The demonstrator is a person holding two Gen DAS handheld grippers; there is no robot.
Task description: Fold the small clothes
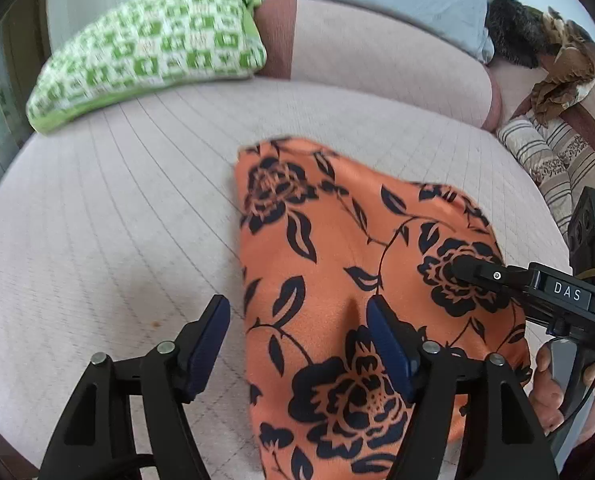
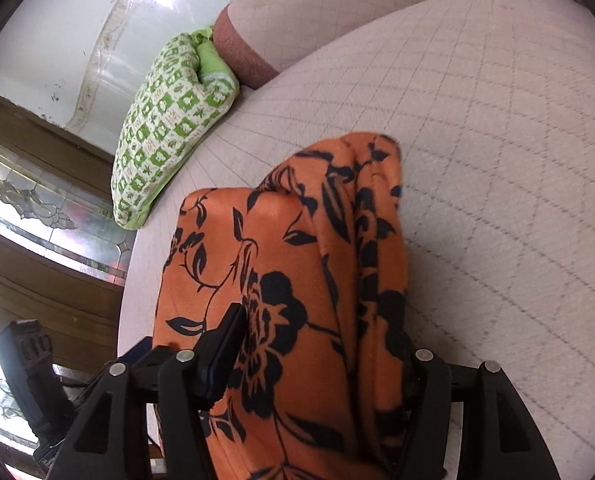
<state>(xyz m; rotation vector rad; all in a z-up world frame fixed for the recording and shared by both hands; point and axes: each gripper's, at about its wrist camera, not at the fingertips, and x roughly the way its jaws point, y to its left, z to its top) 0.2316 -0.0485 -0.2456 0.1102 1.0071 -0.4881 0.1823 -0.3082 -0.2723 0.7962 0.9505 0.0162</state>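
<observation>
An orange cloth with a black flower print (image 1: 337,240) lies folded on a pale quilted cushion (image 1: 117,200). My left gripper (image 1: 297,340) hovers open over its near left edge. The left pad is above bare cushion, the right pad above the print, and neither presses the cloth. From the right, one finger of my right gripper (image 1: 473,271) rests on the cloth's right side, with a hand (image 1: 553,384) on its handle. In the right wrist view the cloth (image 2: 289,248) bunches up between the jaws of the right gripper (image 2: 321,344). The jaws stand apart, and a fold hides the right finger.
A green-and-white checked pillow (image 1: 149,48) lies at the cushion's far left, also seen from the right wrist (image 2: 169,120). A backrest (image 1: 377,52) runs behind. Striped cushions (image 1: 557,160) and dark and brown clothes (image 1: 537,40) sit far right. A wood-and-glass door (image 2: 37,208) stands beyond the left edge.
</observation>
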